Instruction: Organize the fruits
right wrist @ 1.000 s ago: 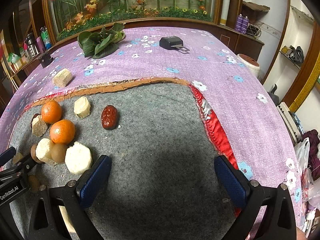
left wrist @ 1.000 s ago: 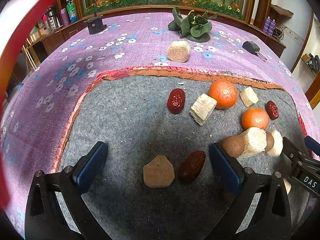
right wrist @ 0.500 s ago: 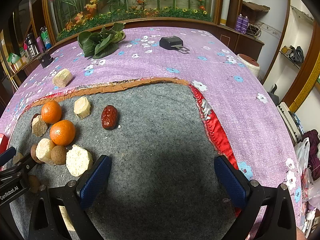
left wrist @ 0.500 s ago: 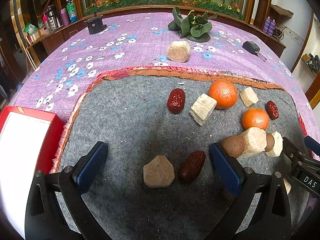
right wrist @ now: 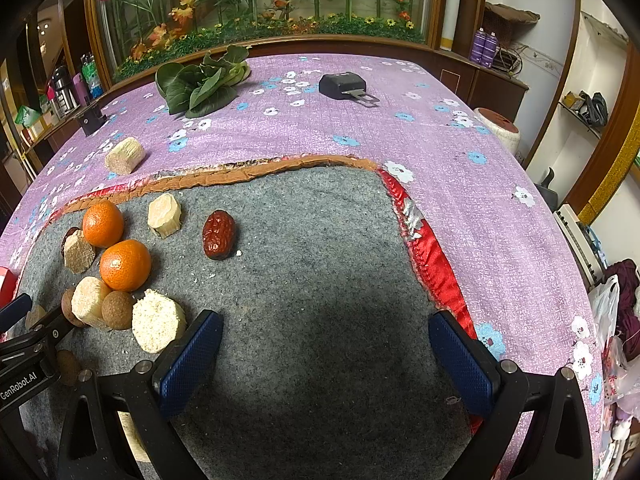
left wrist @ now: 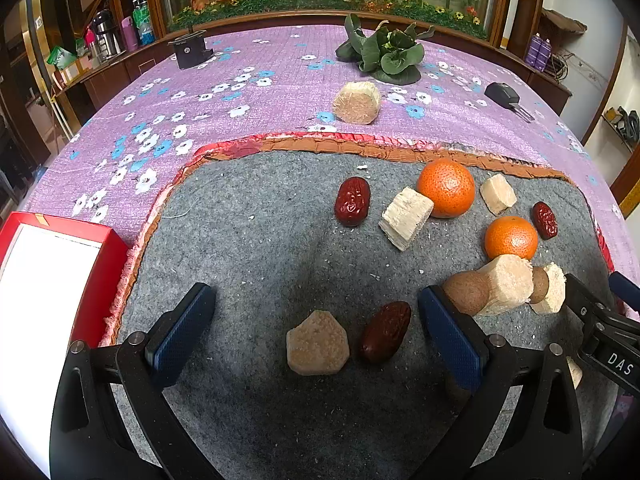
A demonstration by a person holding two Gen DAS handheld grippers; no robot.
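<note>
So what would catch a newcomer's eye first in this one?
Two bright round oranges sit on the grey felt mat among pale sugarcane chunks and dark red dates. A red-edged white box lies at the mat's left edge, and both grippers are open and holding nothing.

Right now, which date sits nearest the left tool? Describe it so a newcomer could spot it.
On the grey mat, look at the near edge between the open left tool. The date lies there, touching a tan cut chunk. It is darker and browner than the two red dates farther back.
</note>
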